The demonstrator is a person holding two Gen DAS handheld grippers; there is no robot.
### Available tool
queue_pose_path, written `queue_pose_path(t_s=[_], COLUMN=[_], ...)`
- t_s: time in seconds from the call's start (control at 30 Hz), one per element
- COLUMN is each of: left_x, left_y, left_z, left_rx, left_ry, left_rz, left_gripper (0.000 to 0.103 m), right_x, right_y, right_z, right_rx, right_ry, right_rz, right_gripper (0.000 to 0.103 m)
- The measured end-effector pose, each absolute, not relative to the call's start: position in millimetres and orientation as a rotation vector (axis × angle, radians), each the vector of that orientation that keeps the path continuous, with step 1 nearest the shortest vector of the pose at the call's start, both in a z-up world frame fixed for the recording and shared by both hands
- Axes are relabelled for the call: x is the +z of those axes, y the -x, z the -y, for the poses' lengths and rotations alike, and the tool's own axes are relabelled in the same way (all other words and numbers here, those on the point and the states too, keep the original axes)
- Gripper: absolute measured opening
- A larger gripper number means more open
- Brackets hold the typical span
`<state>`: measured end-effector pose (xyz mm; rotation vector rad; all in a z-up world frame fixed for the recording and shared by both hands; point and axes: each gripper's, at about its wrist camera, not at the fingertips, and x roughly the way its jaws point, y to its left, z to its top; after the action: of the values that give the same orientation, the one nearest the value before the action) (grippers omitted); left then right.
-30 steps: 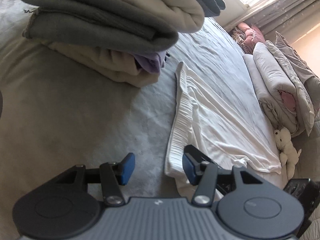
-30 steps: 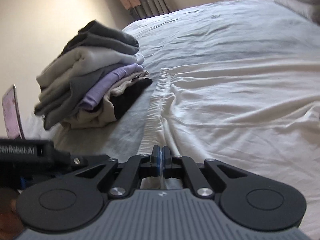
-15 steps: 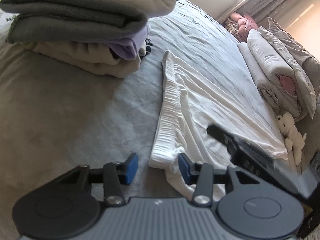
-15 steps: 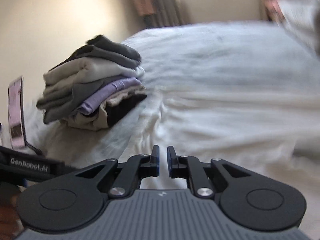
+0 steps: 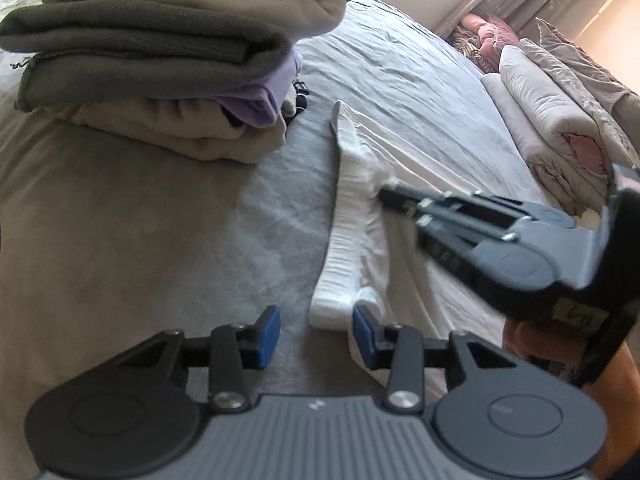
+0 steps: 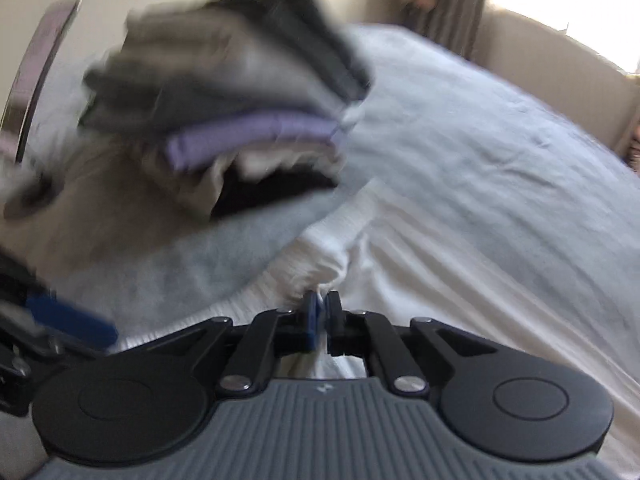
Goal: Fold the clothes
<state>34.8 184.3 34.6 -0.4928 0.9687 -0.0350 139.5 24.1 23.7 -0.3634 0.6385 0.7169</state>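
white garment [image 5: 352, 216], ribbed waistband running lengthwise away, right gripper [image 6: 320, 312] jaws pinching it

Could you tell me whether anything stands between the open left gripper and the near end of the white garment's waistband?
Nothing visible does: the left gripper is open, with the waistband end just ahead of it.

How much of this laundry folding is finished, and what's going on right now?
Done: a stack of folded clothes sits on the bed. In hand: the white garment lies spread flat; the right gripper is pinched on its ribbed waistband, while the left gripper is open around the waistband's near end. Left: folding this garment and adding it to the stack.
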Motion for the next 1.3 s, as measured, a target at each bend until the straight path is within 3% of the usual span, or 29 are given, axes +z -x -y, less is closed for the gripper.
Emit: queue_pose_path(t_s=[0.27,0.47,0.53,0.67,0.9,0.97,1.0,1.13,1.3], left_x=[36,33,33,34,36,33,32,21,14], left_y=[-34,-37,-38,-37,-34,-34,-33,-32,-37], left_z=[-183,-196,-198,-203,-210,-210,-211,-210,-198], left_rx=[-0.063,-0.061,-0.037,-0.016,0.013,-0.011,-0.023,-0.082,-0.096], left_ry=[0.530,0.655,0.678,0.704,0.752,0.796,0.821,0.956,1.004], left_rz=[-0.965,-0.959,-0.949,-0.937,-0.915,-0.913,-0.913,-0.906,-0.895], left_gripper=[0.043,0.037,0.034,0.034,0.034,0.036,0.037,0.042,0.047], right_x=[7,17,27,39,19,5,3,20,25], right_y=[-153,-148,-133,-92,-33,-38,-42,-53,-43], right_z=[-11,-5,1,6,-29,-43,-44,-20,-18], right_rx=[0.584,0.558,0.548,0.636,0.876,0.804,0.789,0.758,0.763], right_ry=[0.223,0.181,0.191,0.283,0.547,0.615,0.590,0.218,0.101], right_rz=[-0.674,-0.658,-0.597,-0.507,-0.479,-0.504,-0.518,-0.571,-0.569], right_gripper=[0.005,0.022,0.038,0.044,0.043,0.030,0.005,0.005,0.005])
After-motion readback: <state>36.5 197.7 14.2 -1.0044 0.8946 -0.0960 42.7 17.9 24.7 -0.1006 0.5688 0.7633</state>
